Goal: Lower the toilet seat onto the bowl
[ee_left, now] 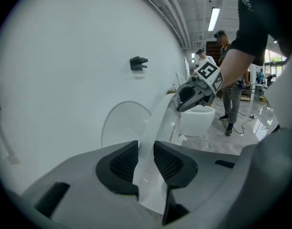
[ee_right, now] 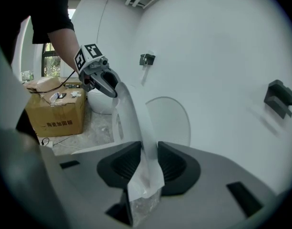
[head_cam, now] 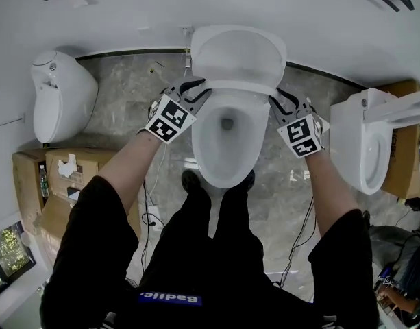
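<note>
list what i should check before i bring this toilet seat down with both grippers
1. Left gripper clamped on the seat edge: ok.
2. Right gripper clamped on the opposite edge: ok.
3. Lid back at the wall, apart from the seat: ok.
4. Visible rim of the bowl free of objects: ok.
5. Seat resting on the bowl: not ok, it stands raised and tilted.
</note>
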Demonstrator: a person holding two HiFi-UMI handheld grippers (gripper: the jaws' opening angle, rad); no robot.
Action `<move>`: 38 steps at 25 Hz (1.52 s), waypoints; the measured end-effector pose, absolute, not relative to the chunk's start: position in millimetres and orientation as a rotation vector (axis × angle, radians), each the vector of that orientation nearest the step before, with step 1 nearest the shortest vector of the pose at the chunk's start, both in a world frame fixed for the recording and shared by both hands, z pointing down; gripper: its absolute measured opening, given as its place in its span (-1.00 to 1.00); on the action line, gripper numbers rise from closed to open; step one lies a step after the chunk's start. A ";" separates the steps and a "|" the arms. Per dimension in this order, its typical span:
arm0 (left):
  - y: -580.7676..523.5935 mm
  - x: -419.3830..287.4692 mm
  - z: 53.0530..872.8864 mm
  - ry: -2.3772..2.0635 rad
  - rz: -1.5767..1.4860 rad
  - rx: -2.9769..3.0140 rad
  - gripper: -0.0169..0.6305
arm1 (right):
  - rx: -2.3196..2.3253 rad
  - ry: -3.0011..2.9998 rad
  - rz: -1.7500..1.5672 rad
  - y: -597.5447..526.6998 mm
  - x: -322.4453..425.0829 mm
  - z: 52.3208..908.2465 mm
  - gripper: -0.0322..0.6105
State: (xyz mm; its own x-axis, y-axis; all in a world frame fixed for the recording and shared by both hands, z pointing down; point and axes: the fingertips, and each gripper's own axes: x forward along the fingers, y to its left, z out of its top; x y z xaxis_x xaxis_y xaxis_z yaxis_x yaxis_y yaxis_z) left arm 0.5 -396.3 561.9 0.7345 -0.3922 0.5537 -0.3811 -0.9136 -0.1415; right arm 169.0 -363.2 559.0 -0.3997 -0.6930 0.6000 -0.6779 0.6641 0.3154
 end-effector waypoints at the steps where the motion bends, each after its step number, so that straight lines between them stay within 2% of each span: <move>1: -388.4 -1.1 565.4 0.630 -0.950 -2.913 -0.64 | 1.050 -2.138 -0.018 -356.2 167.5 560.3 -0.54; 13: -299.1 -9.9 586.7 0.402 -0.995 -2.919 -0.55 | 1.062 -2.007 0.053 -276.1 155.6 580.4 -0.53; 22: -252.4 -19.0 606.2 0.498 -1.039 -2.893 -0.51 | 1.051 -2.082 0.026 -230.6 148.1 598.1 -0.47; 31: -191.1 -35.7 650.6 0.510 -1.262 -2.734 -0.47 | 0.858 -2.105 -0.065 -167.3 130.5 642.3 -0.38; 38: -168.8 -43.4 667.6 0.554 -1.268 -2.701 -0.46 | 0.845 -2.101 -0.090 -141.0 121.8 656.1 -0.36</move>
